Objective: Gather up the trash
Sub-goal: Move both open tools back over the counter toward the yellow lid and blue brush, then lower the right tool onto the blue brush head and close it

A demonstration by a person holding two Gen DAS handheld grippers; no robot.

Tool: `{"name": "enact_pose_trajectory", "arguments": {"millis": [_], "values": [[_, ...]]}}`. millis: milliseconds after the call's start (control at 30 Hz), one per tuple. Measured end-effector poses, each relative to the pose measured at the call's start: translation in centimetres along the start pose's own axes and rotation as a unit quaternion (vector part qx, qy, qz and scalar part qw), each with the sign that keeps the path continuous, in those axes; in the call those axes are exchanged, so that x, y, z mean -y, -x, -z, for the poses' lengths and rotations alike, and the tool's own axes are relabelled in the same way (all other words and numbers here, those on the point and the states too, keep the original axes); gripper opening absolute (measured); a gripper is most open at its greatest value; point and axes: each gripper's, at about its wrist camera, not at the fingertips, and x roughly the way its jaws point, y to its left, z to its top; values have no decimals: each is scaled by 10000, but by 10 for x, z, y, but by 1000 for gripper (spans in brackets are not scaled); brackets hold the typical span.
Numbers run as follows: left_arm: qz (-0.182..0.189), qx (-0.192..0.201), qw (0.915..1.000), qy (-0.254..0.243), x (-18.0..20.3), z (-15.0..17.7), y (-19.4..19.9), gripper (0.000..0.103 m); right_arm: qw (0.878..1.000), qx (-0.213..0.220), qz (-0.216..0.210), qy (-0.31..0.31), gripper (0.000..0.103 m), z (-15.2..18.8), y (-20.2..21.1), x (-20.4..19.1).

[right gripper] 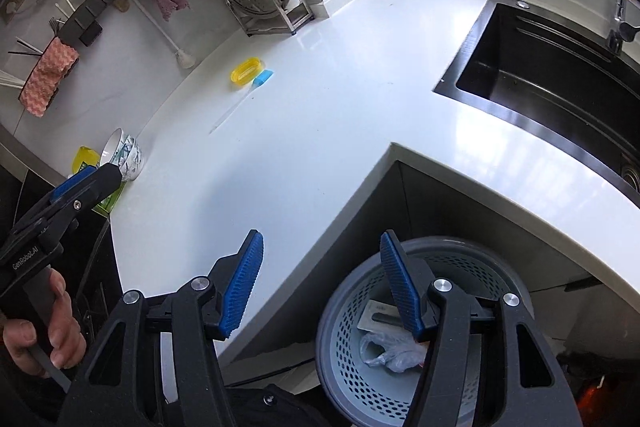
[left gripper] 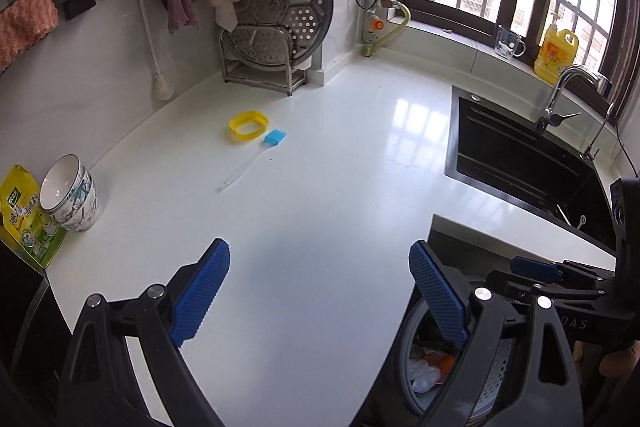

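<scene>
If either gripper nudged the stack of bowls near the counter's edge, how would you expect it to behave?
The stack of bowls leans noticeably, so it would probably tip or slide apart. The bowls look ceramic, so likely fragile and fairly heavy. The glossy countertop may let them skid.

Tabletop [left gripper: 320,187] centre open; bowls [left gripper: 72,195] at left edge, yellow ring [left gripper: 248,123] and brush [left gripper: 256,155] toward back wall, sink [left gripper: 520,155] on right.

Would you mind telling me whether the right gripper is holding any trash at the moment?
No. The right gripper is open with nothing between its blue pads, above the trash bin that already holds a crumpled plastic bag.
</scene>
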Motion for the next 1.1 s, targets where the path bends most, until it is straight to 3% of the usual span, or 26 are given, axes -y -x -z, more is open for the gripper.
{"name": "enact_pose_trajectory", "arguments": {"millis": [433, 767, 1100], "values": [[-273, 12, 9996, 84, -98, -53, -70, 91, 10000, 35, 83, -15, 59, -95, -86, -60], [-277, 103, 9995, 146, -143, -96, -115, 93, 9997, -106, 210, -19, 59, -151, -160, -94], [-306, 13, 9995, 114, -183, -107, -165, 93, 9987, -276, 396, -190, 59, -191, -236, -116]]}}
